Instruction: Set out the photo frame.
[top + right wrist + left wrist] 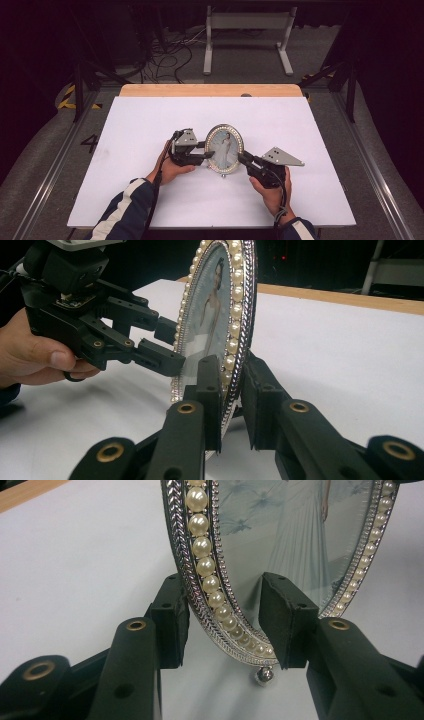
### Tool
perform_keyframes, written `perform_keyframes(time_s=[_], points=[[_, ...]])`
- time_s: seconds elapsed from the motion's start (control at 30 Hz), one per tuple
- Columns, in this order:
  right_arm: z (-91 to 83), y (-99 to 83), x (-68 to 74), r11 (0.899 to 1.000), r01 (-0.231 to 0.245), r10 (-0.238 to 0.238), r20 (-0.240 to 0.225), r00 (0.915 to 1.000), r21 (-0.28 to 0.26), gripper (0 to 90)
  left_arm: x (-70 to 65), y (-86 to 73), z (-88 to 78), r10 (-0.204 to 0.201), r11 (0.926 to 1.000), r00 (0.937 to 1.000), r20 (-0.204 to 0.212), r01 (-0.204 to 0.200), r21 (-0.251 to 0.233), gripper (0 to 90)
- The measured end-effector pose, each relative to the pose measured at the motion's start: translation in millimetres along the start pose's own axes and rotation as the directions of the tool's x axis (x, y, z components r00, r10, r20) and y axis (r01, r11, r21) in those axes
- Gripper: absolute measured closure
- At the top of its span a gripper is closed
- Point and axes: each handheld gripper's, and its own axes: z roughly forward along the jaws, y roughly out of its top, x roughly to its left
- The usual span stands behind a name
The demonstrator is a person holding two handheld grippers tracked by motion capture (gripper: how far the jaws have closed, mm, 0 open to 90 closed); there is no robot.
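Steadying looks like the step in hand: an oval pearl-rimmed photo frame (224,148) stands upright near the middle of the white worktop (150,125), one pair of tongs at each side. The right tongs (231,390) pinch its rim, while the left tongs (225,617) straddle the opposite rim — one pad touching, the other apart. Next, I judge, the left tongs must close fully before any lift.
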Motion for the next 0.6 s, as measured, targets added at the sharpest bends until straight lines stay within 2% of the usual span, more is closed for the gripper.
perform_keyframes(time_s=[0.1,0.2,0.6], points=[[1.7,0.4,-0.5,1.0,0.004,-0.004,0.003,1.0,-0.004,79.1,1.9,-2.0,-1.6,-0.019,0.9998,0.9997,0.014,0.02,-0.007,59.9],[2.9,0.6,-1.5,1.0,-0.005,0.005,0.004,1.0,0.002,79.1,1.1,-2.5,-2.6,-0.02,0.9997,0.9996,0.017,0.021,-0.011,61.4],[9.5,2.5,-3.5,1.0,-0.006,0.006,-0.01,0.9999,0.008,78.1,-2.8,-4.6,-9.4,-0.001,0.9997,1.0,-0.003,0.001,0.025,61.9]])
